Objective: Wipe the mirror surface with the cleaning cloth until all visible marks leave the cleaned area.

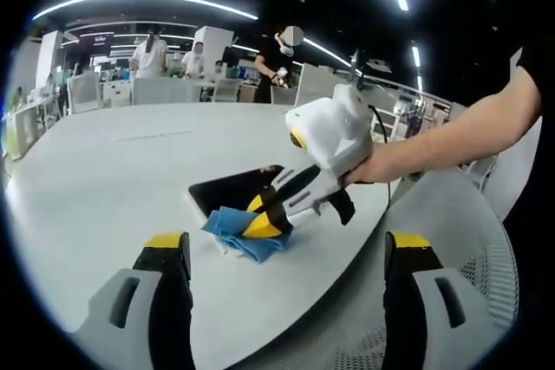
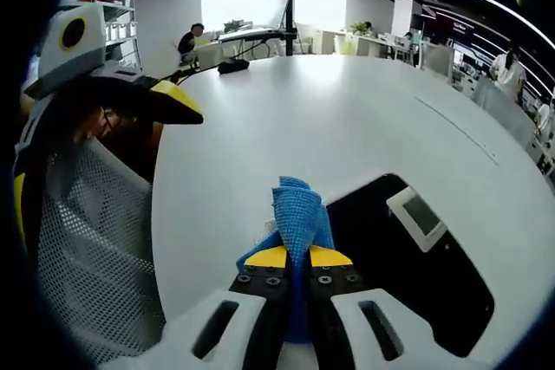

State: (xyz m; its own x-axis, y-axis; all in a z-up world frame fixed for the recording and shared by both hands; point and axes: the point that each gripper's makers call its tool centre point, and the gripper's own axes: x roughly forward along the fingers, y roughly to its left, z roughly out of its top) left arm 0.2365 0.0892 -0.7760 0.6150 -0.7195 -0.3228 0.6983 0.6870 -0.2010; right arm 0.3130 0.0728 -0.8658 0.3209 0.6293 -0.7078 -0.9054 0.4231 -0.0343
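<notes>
Right gripper [image 2: 297, 257]: jaws pinching the blue cleaning cloth [image 2: 299, 210], lower centre of its view
Mirror [image 2: 408, 266]: dark, flat on the white table [image 2: 329, 119]; cloth at its left edge
Left gripper [image 1: 290, 253]: jaws spread, holding nothing; raised above the table edge

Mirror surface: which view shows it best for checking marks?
The right gripper view: the mirror lies close, dark face open beside the blue cloth in the right gripper. The left gripper view shows it farther off, partly covered.
</notes>
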